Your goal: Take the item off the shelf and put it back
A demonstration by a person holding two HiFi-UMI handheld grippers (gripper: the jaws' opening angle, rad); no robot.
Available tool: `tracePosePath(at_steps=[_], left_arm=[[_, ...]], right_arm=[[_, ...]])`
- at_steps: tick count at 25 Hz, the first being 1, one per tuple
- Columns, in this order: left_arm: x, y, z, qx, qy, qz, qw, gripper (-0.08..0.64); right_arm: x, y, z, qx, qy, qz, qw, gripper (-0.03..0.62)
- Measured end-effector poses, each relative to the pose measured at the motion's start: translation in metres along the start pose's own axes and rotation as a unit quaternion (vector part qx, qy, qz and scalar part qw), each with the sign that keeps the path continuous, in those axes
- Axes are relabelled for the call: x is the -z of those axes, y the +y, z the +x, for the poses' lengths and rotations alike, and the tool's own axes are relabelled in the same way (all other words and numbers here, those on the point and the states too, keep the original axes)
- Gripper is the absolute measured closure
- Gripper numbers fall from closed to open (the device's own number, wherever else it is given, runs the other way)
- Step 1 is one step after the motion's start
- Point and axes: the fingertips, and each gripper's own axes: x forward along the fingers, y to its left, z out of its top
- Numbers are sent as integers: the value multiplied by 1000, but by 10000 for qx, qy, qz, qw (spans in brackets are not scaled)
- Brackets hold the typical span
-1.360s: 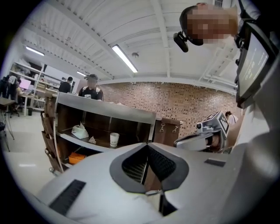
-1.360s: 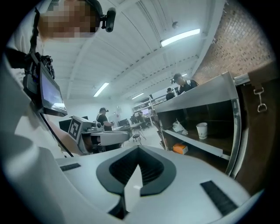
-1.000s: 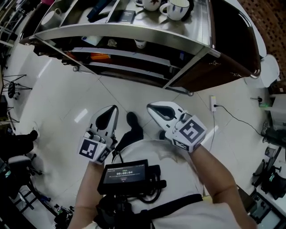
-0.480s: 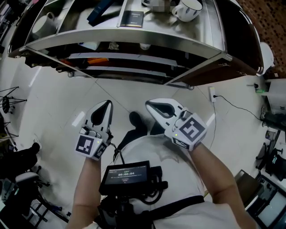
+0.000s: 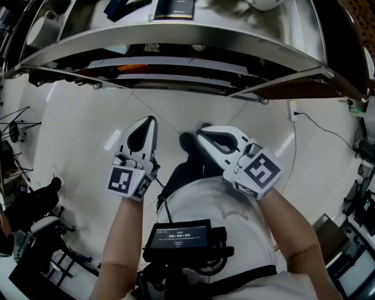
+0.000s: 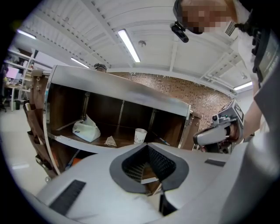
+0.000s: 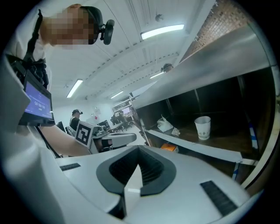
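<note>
**Person stands before a shelf unit with both claws pressed together and empty**

Seen from the head camera, looking steeply down, a person holds a claw in each hand over a white tiled floor (image 5: 70, 129). The left claw (image 5: 149, 123) sits left of centre in the frame and the right claw (image 5: 202, 133) just right of centre. Both point toward a metal-edged shelf unit (image 5: 176, 41) that spans the top of the frame, and both are well apart from it. A small screen device (image 5: 179, 239) hangs at the person's chest, at the bottom centre.

In the left gripper view, the left claw (image 6: 147, 146) has its jaws pressed together with nothing between them. In the right gripper view, the right claw (image 7: 139, 148) is likewise closed and holds nothing.

A paper cup (image 6: 140, 135) stands upright on an inner shelf board, near the middle of the left gripper view. The same cup shows at the right of the right gripper view (image 7: 202, 127). On that board, to the left of the cup, lie a crumpled scrap of paper (image 6: 110, 141) and a white bag (image 6: 86, 130). An orange object (image 5: 130, 68) rests on a lower board.

On top of the unit, at the upper edge of the head view, lie a dark booklet (image 5: 174, 8) and, at the upper left, a pale mug (image 5: 44, 29).
</note>
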Motion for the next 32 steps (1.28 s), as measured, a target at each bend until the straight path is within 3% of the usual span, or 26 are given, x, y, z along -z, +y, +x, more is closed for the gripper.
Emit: tracePosePath(at_steps=[9,12,17,24,27,32], left_arm=[[36,27,34,-479,221,-53,9986,551],[43,32,42,-565,204,-95,9982,551],[56,52,59,-752,270,72,9968,551],[49,74,91,-1095,161,225,9936,551],[39,90,110,-1233,181,335,9916,549],[22,128,151,-1570,244,525,9859,483]], right_arm=[[9,-24,25,-8,-9,11,10000,588],[22,-34,38,-12,192,38,9998,588],[34,-56,55,115,124,-113,9998,588],[40,-64,76,28,187,-50,9998,588],[32,-65,79,72,-24,7,10000,588],[40,-60,62,117,188,188,9996,588]])
